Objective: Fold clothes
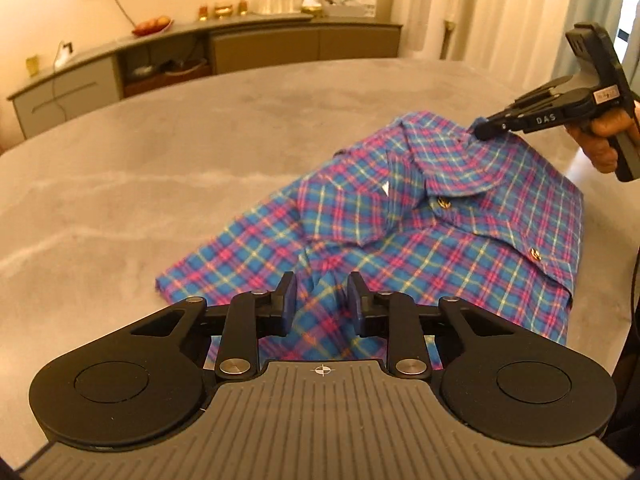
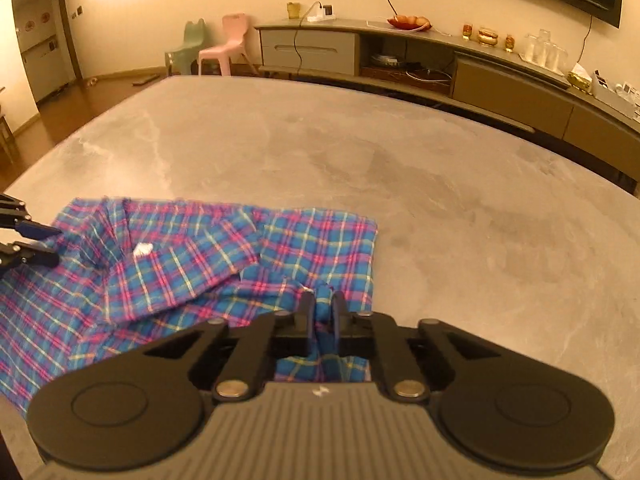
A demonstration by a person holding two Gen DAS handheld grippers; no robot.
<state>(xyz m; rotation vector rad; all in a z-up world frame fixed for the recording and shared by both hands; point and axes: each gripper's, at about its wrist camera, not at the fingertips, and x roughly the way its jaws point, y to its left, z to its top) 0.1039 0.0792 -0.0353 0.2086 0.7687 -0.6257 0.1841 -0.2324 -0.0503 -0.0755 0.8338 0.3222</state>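
Observation:
A blue, pink and yellow plaid shirt (image 1: 420, 216) lies partly folded on the grey table (image 1: 160, 160), collar up, with gold buttons. My left gripper (image 1: 322, 300) is open, its fingers either side of a raised fold at the shirt's near edge. My right gripper (image 1: 486, 128) is shut on the shirt near the collar; in the right wrist view (image 2: 322, 312) its fingers pinch a ridge of the plaid shirt (image 2: 168, 264). The left gripper's open fingertips (image 2: 44, 246) show at the left edge there.
A long sideboard (image 1: 240, 52) with glasses and a fruit bowl stands beyond the table. Two small plastic chairs (image 2: 216, 46) stand by the far wall. The table's near right edge (image 1: 600, 240) lies close to the shirt.

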